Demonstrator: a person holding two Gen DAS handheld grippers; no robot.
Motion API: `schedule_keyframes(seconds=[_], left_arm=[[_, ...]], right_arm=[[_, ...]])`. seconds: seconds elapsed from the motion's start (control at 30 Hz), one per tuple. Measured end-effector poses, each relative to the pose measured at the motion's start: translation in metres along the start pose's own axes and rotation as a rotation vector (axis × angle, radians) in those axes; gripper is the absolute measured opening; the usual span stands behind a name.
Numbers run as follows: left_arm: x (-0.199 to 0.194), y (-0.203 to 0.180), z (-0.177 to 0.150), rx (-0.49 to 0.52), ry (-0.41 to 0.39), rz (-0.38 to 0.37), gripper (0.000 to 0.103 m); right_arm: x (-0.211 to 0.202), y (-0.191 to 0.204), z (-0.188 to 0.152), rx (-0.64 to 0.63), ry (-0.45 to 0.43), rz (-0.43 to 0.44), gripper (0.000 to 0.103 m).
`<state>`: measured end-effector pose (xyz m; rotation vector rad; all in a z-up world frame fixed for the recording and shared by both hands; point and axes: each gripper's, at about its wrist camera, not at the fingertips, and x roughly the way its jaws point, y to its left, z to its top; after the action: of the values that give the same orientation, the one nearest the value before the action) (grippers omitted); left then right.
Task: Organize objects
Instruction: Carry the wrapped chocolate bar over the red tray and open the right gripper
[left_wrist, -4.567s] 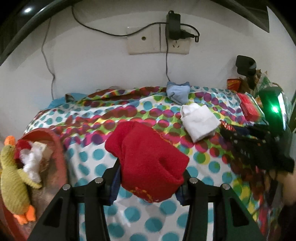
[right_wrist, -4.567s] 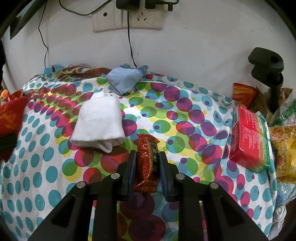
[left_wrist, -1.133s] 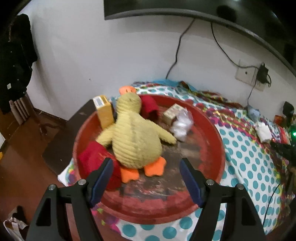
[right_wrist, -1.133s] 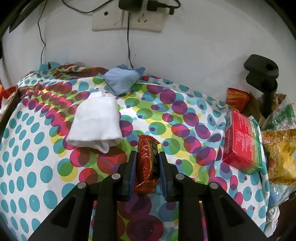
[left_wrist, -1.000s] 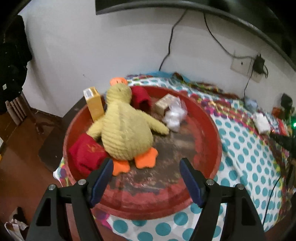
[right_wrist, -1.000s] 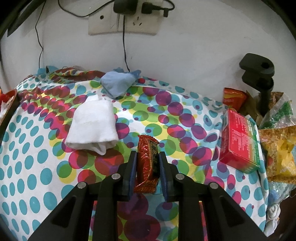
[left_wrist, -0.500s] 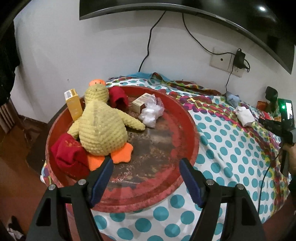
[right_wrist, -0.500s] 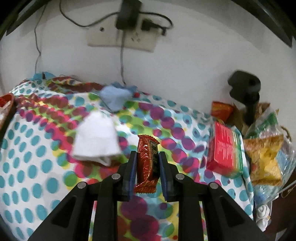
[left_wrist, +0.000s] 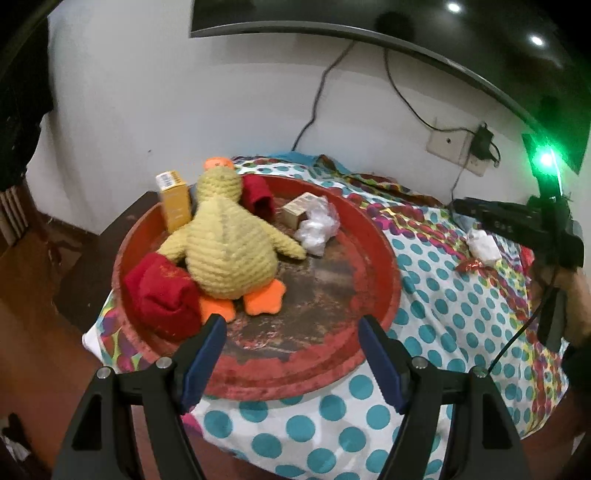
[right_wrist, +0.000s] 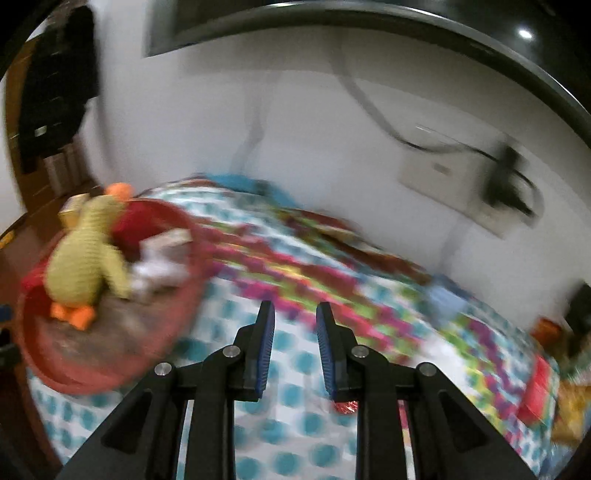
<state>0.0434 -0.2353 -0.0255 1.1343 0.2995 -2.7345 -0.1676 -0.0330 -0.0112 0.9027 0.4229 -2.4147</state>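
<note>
My left gripper (left_wrist: 291, 343) is open and empty, just above the near rim of the round red tray (left_wrist: 384, 273). In the tray lie a yellow plush duck (left_wrist: 225, 247), a red sock (left_wrist: 162, 295) at its left, another red cloth (left_wrist: 258, 194), a yellow box (left_wrist: 173, 201), a small carton (left_wrist: 299, 212) and a clear bag (left_wrist: 317, 229). My right gripper (right_wrist: 294, 339) is open and empty above the dotted cloth. The red snack bar (left_wrist: 476, 266) lies on the cloth; a piece of it (right_wrist: 345, 406) shows under my right finger. A white sock (left_wrist: 482, 245) lies beside it.
The right wrist view is blurred by motion; the tray (right_wrist: 184, 291) with the duck (right_wrist: 85, 266) is at its left. The right hand-held gripper (left_wrist: 517, 221) hangs at the right of the left view. A red box (right_wrist: 535, 391) and snack bags sit at the far right. Wall socket (left_wrist: 454, 147) behind.
My right gripper has opened and let go of the red snack bar, which now lies on the cloth, and has swung left toward the tray. My left gripper has pulled back a little.
</note>
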Motion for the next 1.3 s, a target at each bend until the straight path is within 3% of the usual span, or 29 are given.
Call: schedule_keyframes(seconds=[0.2, 0.33, 0.47, 0.53, 0.6, 0.8, 1.07, 1.17, 1.3], left_arm=[[-0.014, 0.019, 0.001, -0.012, -0.034, 0.023, 0.076], [-0.016, 0.025, 0.001, -0.007, -0.032, 0.027, 0.076], [-0.015, 0.021, 0.003, 0.016, -0.041, 0.027, 0.076], [-0.012, 0.015, 0.005, 0.016, -0.044, 0.010, 0.076], [-0.009, 0.006, 0.007, 0.031, -0.044, -0.017, 0.076], [-0.001, -0.027, 0.011, 0.079, -0.021, -0.060, 0.076], [0.013, -0.058, 0.022, 0.104, 0.015, -0.040, 0.076], [0.018, -0.066, 0.025, 0.113, 0.026, -0.036, 0.076], [0.024, -0.077, 0.027, 0.133, 0.033, -0.023, 0.076]], right_arm=[[0.013, 0.071, 0.027, -0.055, -0.010, 0.159, 0.021], [0.022, 0.092, 0.027, -0.059, -0.008, 0.141, 0.022], [0.023, 0.052, 0.005, -0.015, 0.010, 0.051, 0.024], [0.019, 0.017, -0.016, 0.014, 0.040, 0.001, 0.036], [0.019, -0.018, -0.038, 0.032, 0.087, 0.015, 0.046], [0.023, -0.082, -0.075, -0.031, 0.199, 0.132, 0.046], [0.037, -0.096, -0.088, -0.140, 0.229, 0.255, 0.047], [0.041, -0.096, -0.095, -0.170, 0.229, 0.261, 0.048], [0.042, -0.100, -0.101, -0.160, 0.217, 0.233, 0.041]])
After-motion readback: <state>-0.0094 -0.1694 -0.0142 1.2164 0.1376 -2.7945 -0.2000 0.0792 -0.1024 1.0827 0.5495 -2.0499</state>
